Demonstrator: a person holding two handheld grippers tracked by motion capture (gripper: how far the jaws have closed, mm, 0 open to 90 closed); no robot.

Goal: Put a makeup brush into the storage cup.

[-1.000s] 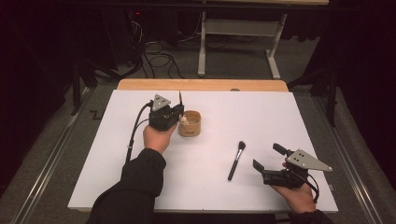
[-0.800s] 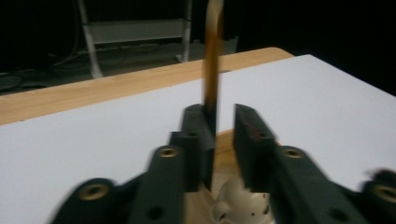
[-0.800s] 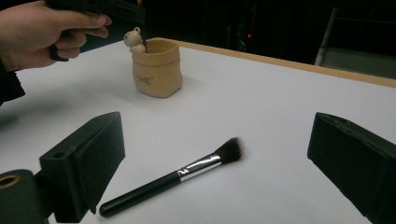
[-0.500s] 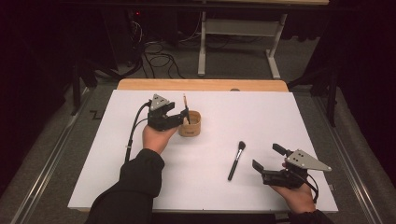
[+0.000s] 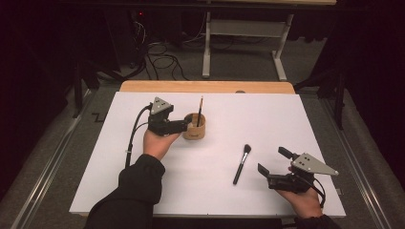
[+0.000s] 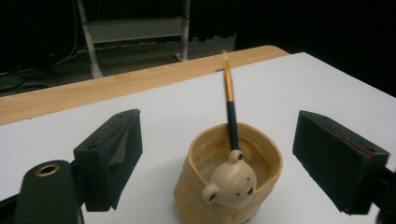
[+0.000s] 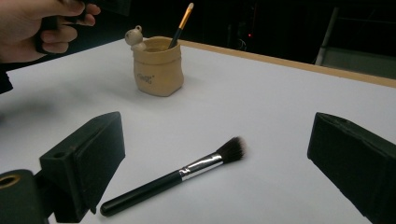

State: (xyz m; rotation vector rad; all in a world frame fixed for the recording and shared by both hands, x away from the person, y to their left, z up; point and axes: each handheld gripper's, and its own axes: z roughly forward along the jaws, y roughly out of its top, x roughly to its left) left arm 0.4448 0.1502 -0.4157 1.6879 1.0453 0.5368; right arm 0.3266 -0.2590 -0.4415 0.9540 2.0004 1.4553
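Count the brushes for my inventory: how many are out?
2. One thin brush stands in the tan pot; one makeup brush lies flat on the white table. The pot could hide more.

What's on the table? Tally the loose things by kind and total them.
Makeup brushes: 2, one lying flat, one standing in the pot
Bear-faced pots: 1
Total: 3

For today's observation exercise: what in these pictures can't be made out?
- Thin brush tip: hidden inside the cup, left gripper view.
- Lettering on the cup: too small to read, right gripper view.
- Right tool: its hand cut off by the bottom edge, high view.
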